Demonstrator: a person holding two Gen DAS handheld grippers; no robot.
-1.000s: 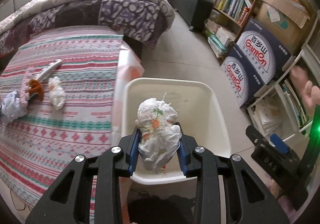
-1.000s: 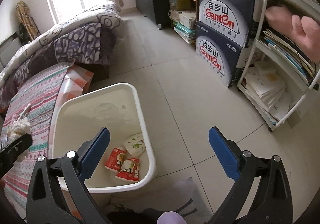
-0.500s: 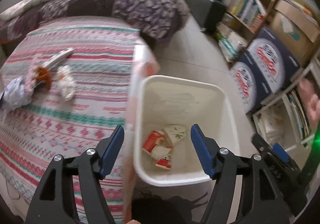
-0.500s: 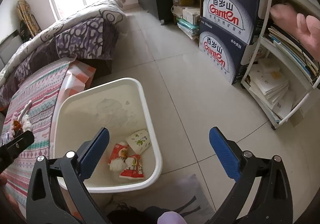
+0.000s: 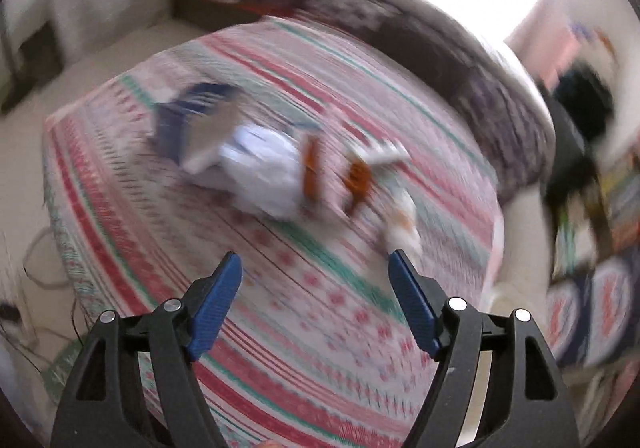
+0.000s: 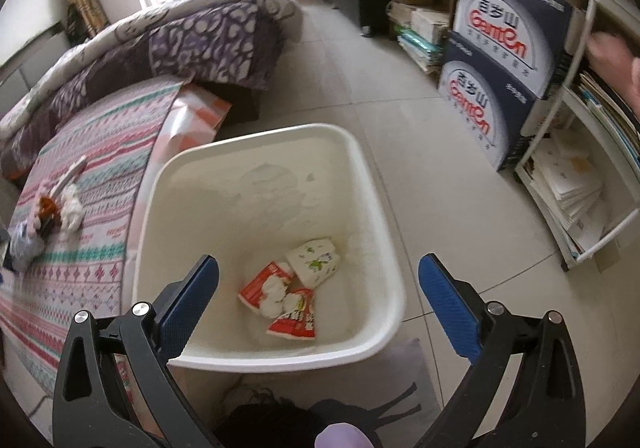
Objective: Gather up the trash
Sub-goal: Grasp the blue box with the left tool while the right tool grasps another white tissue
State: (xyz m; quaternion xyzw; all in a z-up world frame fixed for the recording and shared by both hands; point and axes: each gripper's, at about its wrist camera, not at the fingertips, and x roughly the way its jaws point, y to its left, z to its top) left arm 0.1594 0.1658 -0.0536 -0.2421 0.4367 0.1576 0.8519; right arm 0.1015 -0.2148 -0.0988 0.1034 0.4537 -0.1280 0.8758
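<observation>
Left wrist view: left gripper [image 5: 314, 280], jaws opening and empty, had swung from bin [image 6: 360, 152] to bed litter [image 5: 264, 176] at 12 o'clock; wad [image 6: 276, 294] dropped in. Right gripper [image 6: 318, 288] spread, empty.

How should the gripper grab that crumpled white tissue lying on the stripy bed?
Pinch the crumpled white tissue across its narrow middle, coming down from above. It lies long and lumpy on the bedspread, apart from the orange scrap, so fingers fit either side. The left gripper, empty with jaws opening, looks best placed.
</observation>
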